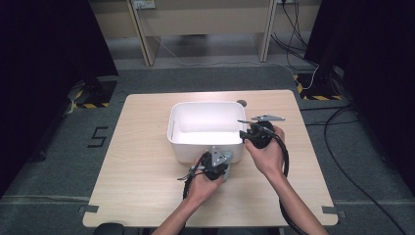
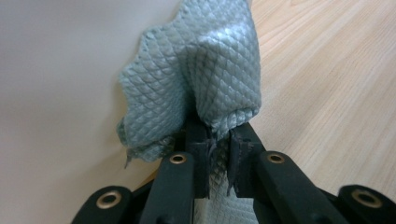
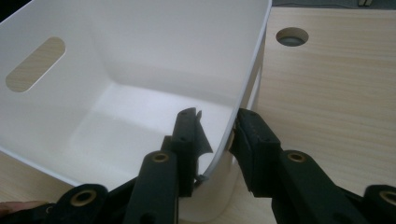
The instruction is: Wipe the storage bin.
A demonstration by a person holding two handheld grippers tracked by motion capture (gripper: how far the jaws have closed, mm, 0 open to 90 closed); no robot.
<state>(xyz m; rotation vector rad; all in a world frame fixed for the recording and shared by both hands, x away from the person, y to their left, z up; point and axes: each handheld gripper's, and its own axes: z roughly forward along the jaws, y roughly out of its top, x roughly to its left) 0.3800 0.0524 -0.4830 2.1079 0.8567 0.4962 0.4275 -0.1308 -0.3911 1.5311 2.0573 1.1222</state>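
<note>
Pinching a grey-green quilted cloth point(image 2: 196, 88), the left gripper point(image 2: 218, 154) has its two black jaws drawn close on a bunched fold, the fabric squeezed in the narrow gap between the pads. In the left gripper view the cloth rises from the jaws through the centre of the frame and lies against the outer wall of the white bin point(image 2: 60, 93) that covers the left half; the wooden table point(image 2: 327, 84) runs down the right. The cloth's lower edge is cut off at the bottom of the frame behind the jaws, so its full extent cannot be made out.

In the high view the left gripper point(image 1: 215, 164) sits just below centre, at the bin's near wall, and the cloth there is only a small pale patch beside the hand, too small to read.

The right gripper point(image 3: 215, 135) straddles the bin's rim point(image 3: 252, 70) in the right gripper view, one jaw inside and one outside the thin wall; the outer pad is against the wall, but whether the inner pad touches it is hard to tell. In the high view the right gripper point(image 1: 254, 132) sits at the bin's right edge, right of centre, its jaws hidden behind its own body.
</note>
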